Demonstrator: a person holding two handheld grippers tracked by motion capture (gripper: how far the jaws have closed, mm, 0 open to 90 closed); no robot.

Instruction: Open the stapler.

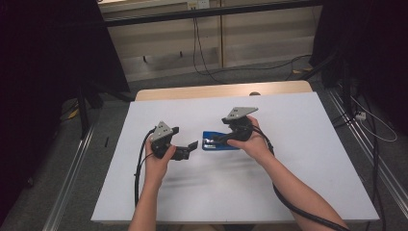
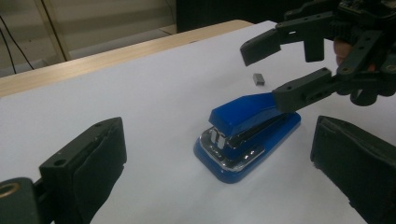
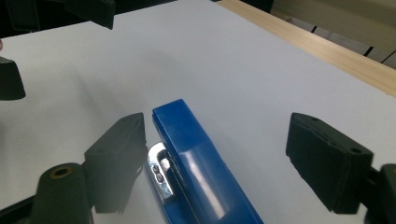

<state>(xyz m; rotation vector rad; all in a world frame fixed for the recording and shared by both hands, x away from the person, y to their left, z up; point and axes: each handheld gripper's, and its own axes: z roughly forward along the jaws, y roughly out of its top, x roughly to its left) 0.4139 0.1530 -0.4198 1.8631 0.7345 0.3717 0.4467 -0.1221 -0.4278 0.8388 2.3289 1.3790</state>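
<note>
A blue stapler (image 1: pixel 210 145) with a chrome inner rail lies flat in the middle of the white table (image 1: pixel 298 159). My right gripper (image 1: pixel 217 138) comes at it from the right and straddles its rear end. In the right gripper view the stapler (image 3: pixel 201 158) runs between the jaws of the right gripper (image 3: pixel 219 135): the left jaw stands close beside it and the right jaw well off it. My left gripper (image 1: pixel 191 145) is open just left of the stapler, nothing between its jaws. From the left gripper (image 2: pixel 222 140) the stapler (image 2: pixel 243 135) lies ahead, with the right gripper (image 2: pixel 271 72) over its far end.
A small grey metal block (image 2: pixel 258 79) lies on the table beyond the stapler. The table's far edge is a wooden strip (image 1: pixel 216 90). Cables trail on the floor behind and to the right. Metal rails run along both sides of the table.
</note>
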